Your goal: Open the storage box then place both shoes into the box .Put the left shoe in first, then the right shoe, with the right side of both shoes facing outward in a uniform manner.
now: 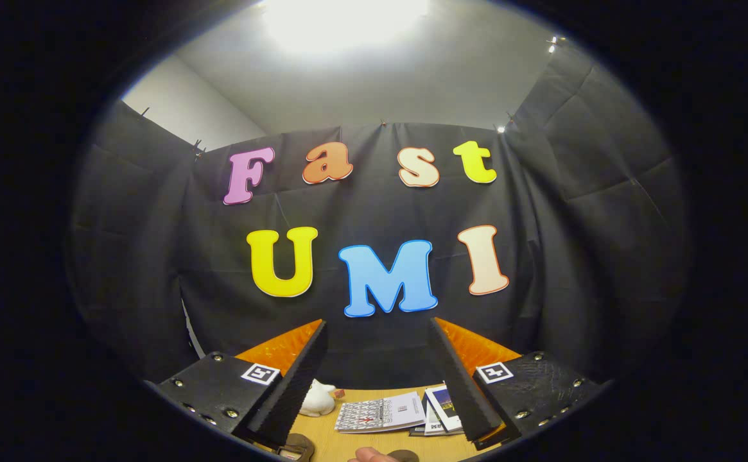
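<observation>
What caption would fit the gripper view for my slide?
Open gripper held above a wooden table, with booklets and a small white object lying between its fingers.

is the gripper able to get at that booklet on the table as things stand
Probably yes. The gripper is open with nothing held, and the booklet lies flat on the table between and just beyond the fingers. Nothing sits on it, though the gripper points at the wall and would need to tip down.
</observation>
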A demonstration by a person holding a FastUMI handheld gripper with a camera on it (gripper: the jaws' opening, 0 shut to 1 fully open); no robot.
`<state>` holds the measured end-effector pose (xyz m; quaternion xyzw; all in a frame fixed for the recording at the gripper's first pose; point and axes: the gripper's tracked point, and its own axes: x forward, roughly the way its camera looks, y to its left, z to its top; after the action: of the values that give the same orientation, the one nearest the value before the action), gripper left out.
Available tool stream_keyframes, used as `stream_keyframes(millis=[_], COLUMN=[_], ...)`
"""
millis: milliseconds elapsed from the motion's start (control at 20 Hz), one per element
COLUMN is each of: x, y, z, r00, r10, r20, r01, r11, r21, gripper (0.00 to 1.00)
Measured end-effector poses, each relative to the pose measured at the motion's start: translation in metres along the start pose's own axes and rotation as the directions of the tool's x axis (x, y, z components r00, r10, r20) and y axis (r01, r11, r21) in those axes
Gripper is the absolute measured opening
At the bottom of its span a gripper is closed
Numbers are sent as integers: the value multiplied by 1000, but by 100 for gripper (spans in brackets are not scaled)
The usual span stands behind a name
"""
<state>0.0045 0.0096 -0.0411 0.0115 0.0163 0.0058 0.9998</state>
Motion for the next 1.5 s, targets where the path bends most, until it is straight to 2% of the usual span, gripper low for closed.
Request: stream_keyframes(millis=[250, 400, 550, 800, 950, 1150, 1300, 1500], x=[3, 4, 3, -1, -7, -19, -30, -41], y=[23, 49, 79, 124, 153, 189, 212, 237], z=[-36, -66, -95, -139, -166, -207, -238, -277], r00=[995, 979, 949, 879, 819, 706, 603, 502], r10=[64, 147, 240, 374, 456, 571, 649, 709], r20=[-73, -143, -203, -296, -348, -419, -464, -496], r01=[-62, -138, -216, -315, -364, -407, -402, -382], r11=[998, 988, 967, 921, 882, 811, 750, 696], r21=[30, 71, 135, 229, 300, 419, 526, 608], gripper=[96, 96, 96, 96, 97, 98, 98, 97])
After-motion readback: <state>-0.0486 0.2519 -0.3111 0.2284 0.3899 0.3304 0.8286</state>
